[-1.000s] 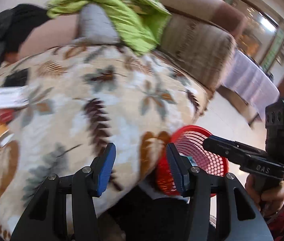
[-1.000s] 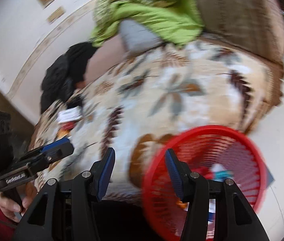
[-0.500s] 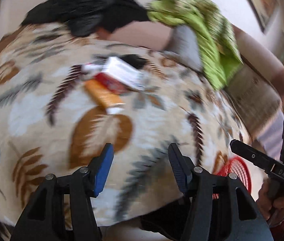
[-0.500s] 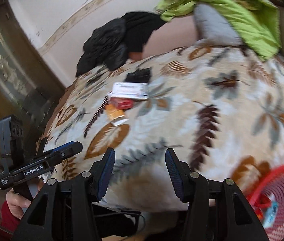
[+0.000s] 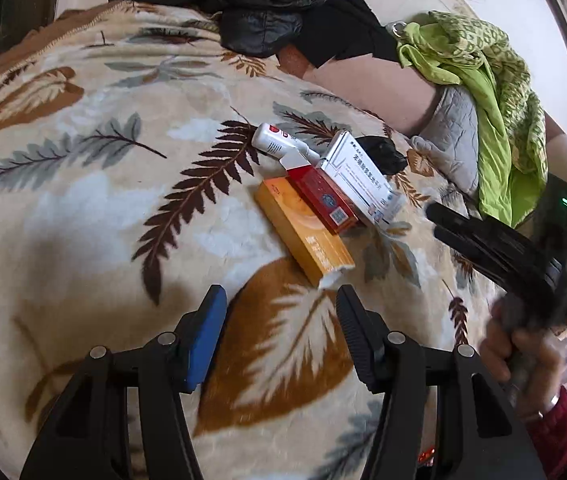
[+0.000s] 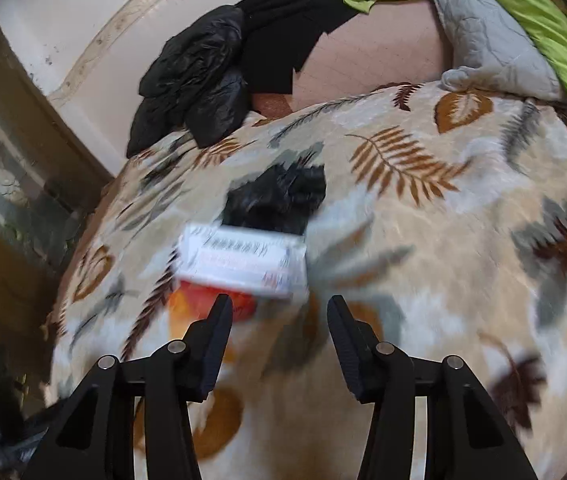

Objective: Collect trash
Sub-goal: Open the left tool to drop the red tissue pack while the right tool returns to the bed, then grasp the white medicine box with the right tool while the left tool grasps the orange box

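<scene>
Both tongs have swung off the red basket: left tongs (image 5: 281, 320) and right tongs (image 6: 277, 330) gape empty, now near the orange box (image 5: 303, 232) on the blanket (image 5: 83, 208)

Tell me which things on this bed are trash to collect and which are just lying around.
Trash: orange box, red box, white box, white tube, crumpled black bag.

Lying about: black jacket, green cloth, grey cushion, leaf-print blanket.
</scene>
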Tool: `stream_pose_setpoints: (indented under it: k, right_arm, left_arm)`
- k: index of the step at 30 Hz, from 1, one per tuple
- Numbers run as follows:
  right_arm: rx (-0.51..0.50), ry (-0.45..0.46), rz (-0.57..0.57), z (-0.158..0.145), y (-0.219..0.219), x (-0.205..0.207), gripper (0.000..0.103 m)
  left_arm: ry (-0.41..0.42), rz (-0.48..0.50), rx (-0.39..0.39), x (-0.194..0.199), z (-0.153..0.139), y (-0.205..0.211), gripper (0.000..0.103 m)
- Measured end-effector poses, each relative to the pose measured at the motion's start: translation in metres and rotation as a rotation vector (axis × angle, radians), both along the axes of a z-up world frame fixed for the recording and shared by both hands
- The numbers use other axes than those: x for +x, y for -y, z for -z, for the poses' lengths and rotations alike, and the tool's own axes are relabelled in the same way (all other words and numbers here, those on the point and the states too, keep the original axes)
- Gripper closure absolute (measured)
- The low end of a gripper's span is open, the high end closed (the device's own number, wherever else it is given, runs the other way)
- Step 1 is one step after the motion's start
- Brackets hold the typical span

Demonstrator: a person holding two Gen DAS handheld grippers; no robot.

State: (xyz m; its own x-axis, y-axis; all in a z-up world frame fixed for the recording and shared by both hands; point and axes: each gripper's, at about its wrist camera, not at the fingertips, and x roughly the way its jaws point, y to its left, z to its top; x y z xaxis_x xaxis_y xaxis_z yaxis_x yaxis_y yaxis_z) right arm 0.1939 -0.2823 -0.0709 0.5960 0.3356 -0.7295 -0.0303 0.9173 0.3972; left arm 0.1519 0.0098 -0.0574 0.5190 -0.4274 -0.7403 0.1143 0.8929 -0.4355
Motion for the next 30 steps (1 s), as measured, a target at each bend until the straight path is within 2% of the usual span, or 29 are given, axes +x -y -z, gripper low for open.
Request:
stream_pose_setpoints:
  k: [2, 5, 8, 12, 14, 19, 24, 26, 28, 30]
  right_arm:
    - [0.041, -0.019, 0.011, 0.014, 0.003, 0.021, 0.056]
    - [0.147, -0.062, -0.001, 0.035, 0.001, 0.042, 0.079]
    - [0.159, -0.031, -0.022, 0.031, -0.009, 0.035, 0.095]
    - [0.248, -0.005, -0.037, 0.015, -0.015, 0.007, 0.097]
    - [0.273, 0.022, -0.022, 0.002, -0.011, -0.013, 0.097]
    - [0.242, 0.076, 0.125, -0.025, 0.023, -0.073, 0.097]
    - [0.235, -0.001, 0.207, -0.01, 0.043, -0.12, 0.097]
    - [0.273, -0.038, 0.2, -0.003, 0.048, -0.132, 0.097]
    - [0.257, -0.058, 0.17, 0.0, 0.049, -0.138, 0.095]
    - [0.24, -0.071, 0.145, 0.001, 0.048, -0.14, 0.093]
  left_arm:
    - [-0.001, -0.006, 0.0, 0.008, 0.006, 0.001, 0.047]
    - [-0.01, -0.016, -0.015, 0.016, 0.013, 0.0, 0.047]
    - [-0.017, -0.017, -0.034, 0.024, 0.016, 0.002, 0.045]
    - [-0.004, -0.003, -0.027, 0.028, 0.015, 0.012, 0.037]
    - [-0.007, 0.015, -0.023, 0.03, 0.015, 0.02, 0.036]
    - [-0.003, 0.029, 0.038, 0.038, 0.016, 0.044, 0.034]
    - [-0.015, 0.019, 0.147, 0.059, 0.022, 0.073, 0.034]
    - [-0.033, 0.009, 0.193, 0.067, 0.03, 0.083, 0.034]
    - [-0.038, -0.005, 0.252, 0.073, 0.038, 0.09, 0.034]
    - [-0.006, -0.001, 0.289, 0.074, 0.038, 0.094, 0.034]
